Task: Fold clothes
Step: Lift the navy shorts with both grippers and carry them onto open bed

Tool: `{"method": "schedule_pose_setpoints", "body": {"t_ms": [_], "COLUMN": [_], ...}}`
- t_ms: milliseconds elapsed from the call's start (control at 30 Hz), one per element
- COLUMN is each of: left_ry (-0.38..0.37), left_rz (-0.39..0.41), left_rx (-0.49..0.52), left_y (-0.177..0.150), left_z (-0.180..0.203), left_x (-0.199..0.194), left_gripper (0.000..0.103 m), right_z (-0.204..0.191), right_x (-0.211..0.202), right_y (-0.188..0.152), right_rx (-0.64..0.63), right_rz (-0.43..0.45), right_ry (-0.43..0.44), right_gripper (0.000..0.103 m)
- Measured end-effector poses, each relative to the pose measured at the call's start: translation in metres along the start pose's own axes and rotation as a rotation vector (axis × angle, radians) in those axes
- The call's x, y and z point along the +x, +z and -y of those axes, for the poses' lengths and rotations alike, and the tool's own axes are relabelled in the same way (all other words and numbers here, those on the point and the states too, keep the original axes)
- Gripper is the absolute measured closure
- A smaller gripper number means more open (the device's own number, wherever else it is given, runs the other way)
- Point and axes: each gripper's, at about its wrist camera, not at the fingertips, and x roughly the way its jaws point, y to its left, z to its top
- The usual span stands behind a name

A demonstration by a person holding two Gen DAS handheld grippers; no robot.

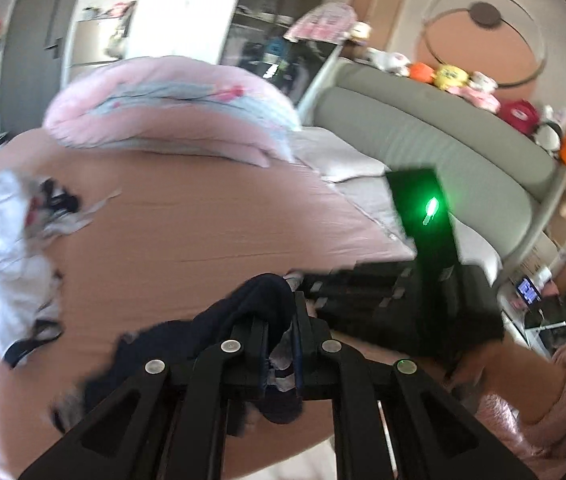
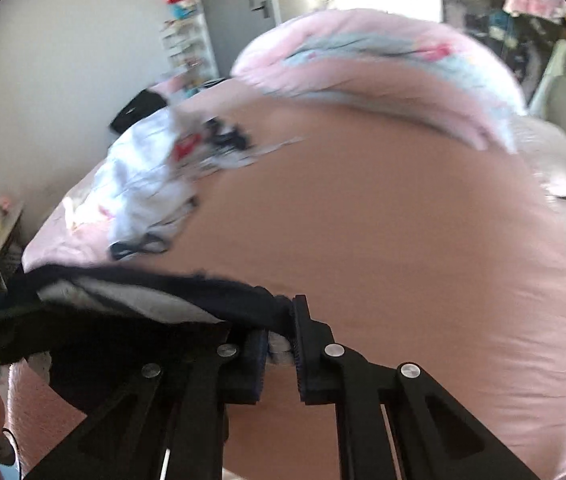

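Left claw (image 1: 281, 344): clenched on a fold of the dark navy garment (image 1: 219, 332), which bunches between its pads and hangs off to the left, held above the bed.
Left wrist view, partner tool: right claw (image 1: 303, 292) lies just beyond the left one, its black body crossing the frame with a green light lit; a hand in a pink fleece sleeve (image 1: 539, 408) carries it.
Left wrist view, bed: pink bed sheet (image 1: 187, 240) is bare in the middle; a rumpled white garment pile (image 1: 7, 248) lies at its left edge, a rolled pink duvet (image 1: 171, 108) at the far side.
Right claw (image 2: 281, 344): closed tight on the same dark navy garment (image 2: 155, 284), whose edge runs taut from the pads away to the left; pale lining shows beneath it.
Right wrist view, bed: white garment pile (image 2: 151, 184) is well apart from the held cloth, unfolded.
Progress: judged early; the navy piece is pinched at two close points and lifted, not yet spread or creased, and the white pile is untouched.
Remaining: lay the navy piece flat on the sheet, fold it, then take up the pile.
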Motion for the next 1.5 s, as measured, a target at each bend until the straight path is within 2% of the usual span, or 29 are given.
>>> {"method": "schedule_pose_setpoints", "body": {"t_ms": [100, 200, 300, 367, 500, 600, 633, 667, 733, 800, 833, 900, 967, 1067, 1133, 1167, 1233, 1333, 1400, 1433, 1467, 1500], "left_ry": [0.010, 0.016, 0.007, -0.032, -0.131, -0.192, -0.202, -0.210, -0.240, -0.268, -0.252, -0.164, -0.032, 0.155, 0.203, 0.223, 0.268, 0.335, 0.344, 0.343, 0.341, 0.330], "left_rz": [0.004, 0.055, 0.101, 0.081, -0.065, -0.240, -0.296, -0.360, -0.438, -0.493, -0.472, -0.395, -0.326, -0.291, -0.300, -0.314, -0.360, -0.422, -0.435, -0.436, -0.436, -0.440], "left_rx": [0.049, 0.075, 0.077, 0.030, -0.061, -0.112, -0.132, -0.155, -0.205, -0.253, -0.259, -0.269, -0.292, -0.337, -0.363, -0.376, -0.407, -0.432, -0.411, -0.384, -0.357, -0.344], "left_y": [0.034, 0.074, 0.082, 0.072, 0.030, -0.019, -0.034, -0.050, -0.067, -0.081, -0.083, -0.078, -0.069, -0.060, -0.061, -0.063, -0.070, -0.082, -0.095, -0.095, -0.094, -0.093], "left_z": [0.018, 0.036, 0.046, 0.042, 0.040, 0.047, 0.047, 0.046, 0.039, 0.030, 0.024, 0.007, -0.017, -0.054, -0.069, -0.076, -0.087, -0.092, -0.091, -0.087, -0.082, -0.078], "left_x": [0.028, 0.026, 0.010, 0.013, 0.051, 0.091, 0.100, 0.111, 0.116, 0.117, 0.111, 0.098, 0.092, 0.095, 0.104, 0.112, 0.130, 0.163, 0.169, 0.169, 0.169, 0.169], "left_gripper": [0.096, 0.096, 0.096, 0.096, 0.095, 0.089, 0.081, 0.067, 0.046, 0.044, 0.044, 0.044, 0.044, 0.044, 0.044, 0.044, 0.044, 0.044, 0.045, 0.053, 0.080, 0.091], "right_z": [0.034, 0.048, 0.056, 0.070, 0.086, 0.092, 0.093, 0.092, 0.088, 0.081, 0.075, 0.077, 0.100, 0.120, 0.128, 0.132, 0.138, 0.139, 0.136, 0.132, 0.126, 0.121], "right_x": [-0.017, -0.065, -0.101, -0.100, -0.037, 0.021, 0.035, 0.045, 0.062, 0.077, 0.085, 0.098, 0.102, 0.108, 0.106, 0.103, 0.100, 0.106, 0.109, 0.109, 0.108, 0.106], "right_y": [0.045, 0.082, 0.090, 0.072, 0.010, -0.037, -0.049, -0.057, -0.066, -0.071, -0.072, -0.082, -0.101, -0.122, -0.133, -0.137, -0.146, -0.156, -0.162, -0.162, -0.160, -0.157], "right_rx": [-0.020, -0.057, -0.073, -0.009, 0.169, 0.313, 0.359, 0.395, 0.415, 0.399, 0.369, 0.331, 0.344, 0.426, 0.491, 0.520, 0.553, 0.544, 0.541, 0.515, 0.472, 0.445], "right_rz": [0.052, 0.168, 0.227, 0.185, -0.006, -0.134, -0.161, -0.172, -0.187, -0.201, -0.209, -0.224, -0.266, -0.289, -0.270, -0.253, -0.236, -0.257, -0.261, -0.262, -0.265, -0.267], "right_ry": [-0.077, -0.118, -0.173, -0.148, 0.019, 0.026, 0.033, 0.048, 0.066, 0.069, 0.049, 0.024, 0.008, -0.038, -0.066, -0.076, -0.111, -0.147, -0.150, -0.152, -0.152, -0.139], "right_gripper": [0.096, 0.096, 0.096, 0.095, 0.093, 0.090, 0.090, 0.088, 0.081, 0.078, 0.078, 0.076, 0.075, 0.073, 0.062, 0.044, 0.026, 0.026, 0.026, 0.032, 0.051, 0.060]}}
